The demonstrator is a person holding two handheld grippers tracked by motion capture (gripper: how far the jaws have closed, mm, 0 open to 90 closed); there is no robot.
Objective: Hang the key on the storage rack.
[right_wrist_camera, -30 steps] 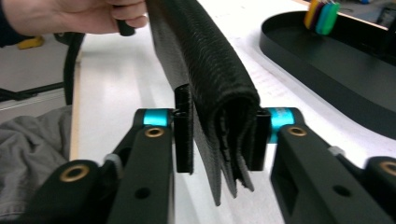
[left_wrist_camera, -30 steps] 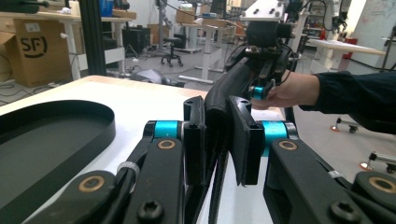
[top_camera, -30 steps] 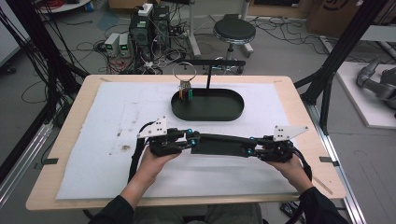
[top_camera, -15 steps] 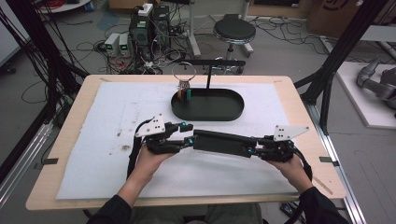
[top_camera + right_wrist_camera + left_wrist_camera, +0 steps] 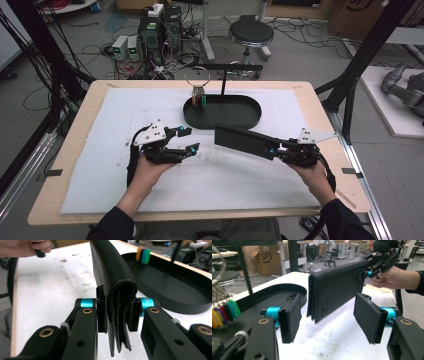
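While your right gripper (image 5: 272,150) clamps the black wallet (image 5: 245,141) just in front of the oval tray (image 5: 250,120), your left gripper (image 5: 187,140) has just opened, empty.

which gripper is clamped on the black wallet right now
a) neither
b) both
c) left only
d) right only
d: the right gripper has its pads pressed on the black wallet, while the left gripper stands open with its pads clear of the wallet's free end.
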